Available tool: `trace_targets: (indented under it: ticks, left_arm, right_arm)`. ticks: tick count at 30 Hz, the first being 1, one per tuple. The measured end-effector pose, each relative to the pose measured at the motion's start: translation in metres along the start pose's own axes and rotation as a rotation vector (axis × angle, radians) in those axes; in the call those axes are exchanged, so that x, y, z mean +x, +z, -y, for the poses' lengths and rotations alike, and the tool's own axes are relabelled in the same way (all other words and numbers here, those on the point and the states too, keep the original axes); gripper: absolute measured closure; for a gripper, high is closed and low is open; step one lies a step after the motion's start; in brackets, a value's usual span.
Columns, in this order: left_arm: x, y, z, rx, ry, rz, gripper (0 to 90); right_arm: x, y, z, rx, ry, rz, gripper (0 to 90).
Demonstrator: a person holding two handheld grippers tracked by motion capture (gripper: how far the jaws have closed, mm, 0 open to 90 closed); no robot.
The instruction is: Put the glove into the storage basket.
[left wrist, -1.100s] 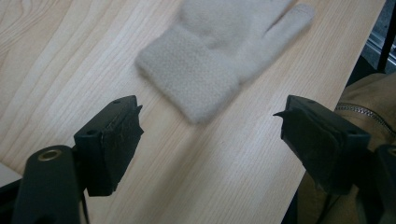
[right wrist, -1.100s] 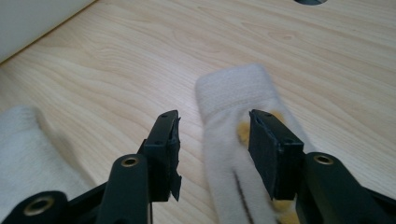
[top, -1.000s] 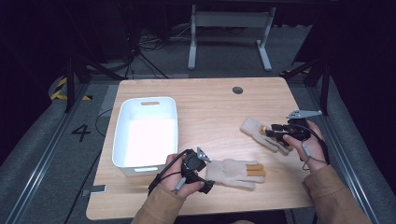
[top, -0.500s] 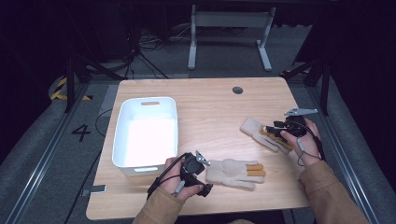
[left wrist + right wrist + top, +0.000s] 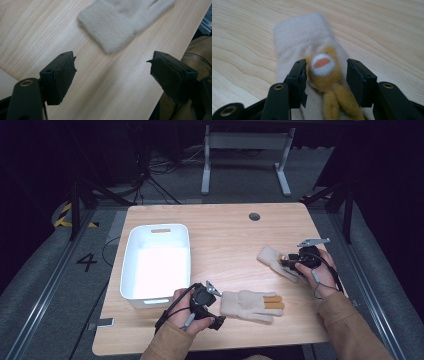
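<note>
Jaws of right gripper (image 5: 325, 82) straddle glove (image 5: 307, 37).

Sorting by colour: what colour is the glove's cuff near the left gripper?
Pale cream-beige fleece; the cuff shows best in the left gripper view.

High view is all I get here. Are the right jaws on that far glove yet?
Observer: In the right gripper view, the right gripper straddles the glove's yellow animal figure, jaws apart.
Operator: And the left one?
Observer: The left gripper is open over bare table, short of the near glove's cuff.
Operator: Which end faces it?
Observer: The cuff end.
</note>
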State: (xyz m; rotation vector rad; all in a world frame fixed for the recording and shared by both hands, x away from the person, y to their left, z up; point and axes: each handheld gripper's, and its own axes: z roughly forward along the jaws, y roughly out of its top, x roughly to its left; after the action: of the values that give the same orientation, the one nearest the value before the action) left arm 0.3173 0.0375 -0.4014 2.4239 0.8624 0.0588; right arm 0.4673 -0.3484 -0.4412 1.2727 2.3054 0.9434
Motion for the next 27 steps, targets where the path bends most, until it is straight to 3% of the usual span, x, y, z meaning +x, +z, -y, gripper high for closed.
trace_targets:
  ticks: [10, 17, 27]
  left_arm:
    - [0.002, -0.002, 0.001, -0.009, -0.003, -0.001, 20.5]
    - [0.001, -0.002, 0.000, -0.009, -0.002, -0.001, 20.5]
    - [0.003, -0.006, 0.000, -0.022, -0.005, -0.006, 20.5]
  right_arm:
    - [-0.001, 0.004, 0.002, 0.030, -0.045, -0.024, 66.0]
    - [-0.001, 0.000, 0.001, 0.030, -0.035, -0.032, 67.8]
    - [-0.003, -0.022, -0.007, -0.030, -0.035, -0.039, 68.2]
